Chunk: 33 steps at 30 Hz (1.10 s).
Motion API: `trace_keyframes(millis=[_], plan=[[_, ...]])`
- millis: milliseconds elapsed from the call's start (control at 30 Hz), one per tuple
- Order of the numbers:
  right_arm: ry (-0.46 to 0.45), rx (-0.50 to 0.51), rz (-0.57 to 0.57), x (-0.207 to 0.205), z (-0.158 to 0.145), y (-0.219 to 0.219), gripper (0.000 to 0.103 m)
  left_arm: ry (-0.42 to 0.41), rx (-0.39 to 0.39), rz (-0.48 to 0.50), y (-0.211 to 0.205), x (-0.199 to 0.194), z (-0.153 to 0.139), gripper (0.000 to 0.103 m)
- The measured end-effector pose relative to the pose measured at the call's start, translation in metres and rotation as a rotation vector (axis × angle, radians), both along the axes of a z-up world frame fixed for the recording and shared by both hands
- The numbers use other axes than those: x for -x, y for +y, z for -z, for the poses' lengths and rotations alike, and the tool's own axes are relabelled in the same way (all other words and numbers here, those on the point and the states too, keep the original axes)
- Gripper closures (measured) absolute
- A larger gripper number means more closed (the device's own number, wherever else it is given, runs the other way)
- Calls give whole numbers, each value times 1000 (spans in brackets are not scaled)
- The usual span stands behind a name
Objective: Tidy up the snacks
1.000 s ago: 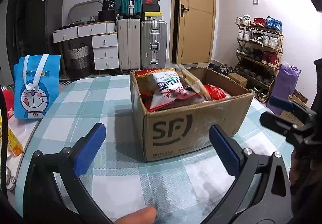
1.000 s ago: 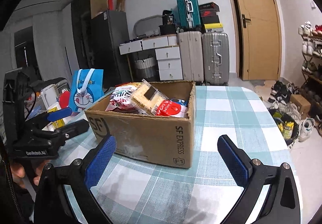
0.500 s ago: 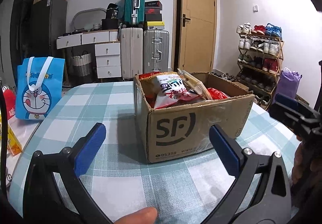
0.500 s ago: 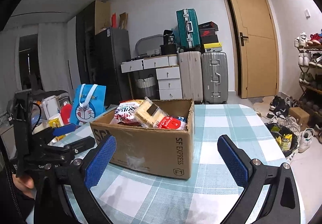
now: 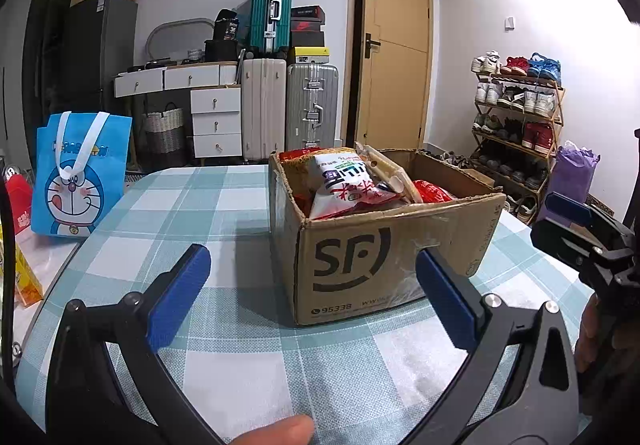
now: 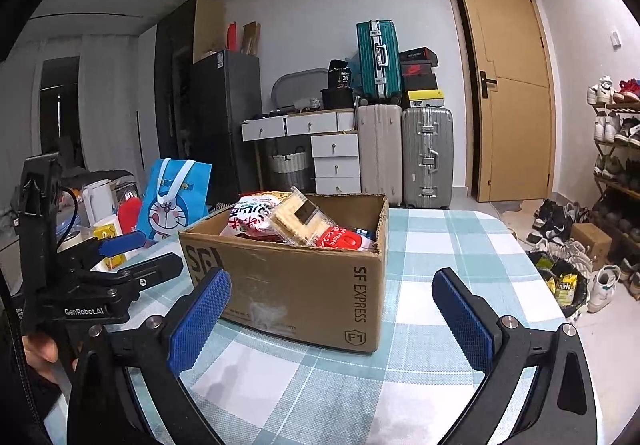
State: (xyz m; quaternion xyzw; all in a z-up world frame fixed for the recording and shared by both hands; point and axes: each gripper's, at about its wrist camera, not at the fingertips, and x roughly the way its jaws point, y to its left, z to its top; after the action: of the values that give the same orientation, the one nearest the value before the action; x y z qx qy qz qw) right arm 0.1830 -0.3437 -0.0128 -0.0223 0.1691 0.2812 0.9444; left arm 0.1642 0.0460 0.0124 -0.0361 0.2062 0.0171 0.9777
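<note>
1. Far left of the cardboard box (image 5: 384,245): blue cartoon bag (image 5: 78,173) stands at the worktop (image 5: 224,365) edge, w/ a yellow pack (image 5: 24,277) and red item nearer the edge. Well apart from the box, not in the way.
2. Left tool (image 5: 312,305): jaws wide apart, holding nothing. It sits low over the worktop just short of the box's printed front wall, so the snacks lie ahead of it and higher up, over the rim.
3. Box centre: snacks are piled inside and poke above the rim. White-red snack bag (image 5: 348,185) leans at the box's left-front, long axis tilted up toward the back. Clear cracker tray (image 6: 300,217) lies slanted just right of it; red pouch (image 6: 344,239) sits lower, toward the box's right side.
4. Right tool (image 6: 332,321): also spread open, empty. It faces the box's right-front corner, pads to either side of that corner.
5. Judgement: both tools about equally near. The left one lines up better w/ the white-red bag, the right one w/ the tray or pouch. Main obstacle is the box wall: either tool prob. needs to rise and come in over the rim.
6. Right of the box: bare checked worktop, likely room to set things down.
</note>
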Motion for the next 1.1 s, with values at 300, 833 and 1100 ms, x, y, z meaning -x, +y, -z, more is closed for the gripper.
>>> trace_keyframes(millis=[300,833,1100], plan=[[8,0,-2,-2,1,1,0,-2,7,-4,1,1,0,1],[14,-10,3,-3,3,0,0,-2,6,-4,1,1,1,1],[12,-11,2,-1,4,-1,0,-3,7,-3,1,1,0,1]])
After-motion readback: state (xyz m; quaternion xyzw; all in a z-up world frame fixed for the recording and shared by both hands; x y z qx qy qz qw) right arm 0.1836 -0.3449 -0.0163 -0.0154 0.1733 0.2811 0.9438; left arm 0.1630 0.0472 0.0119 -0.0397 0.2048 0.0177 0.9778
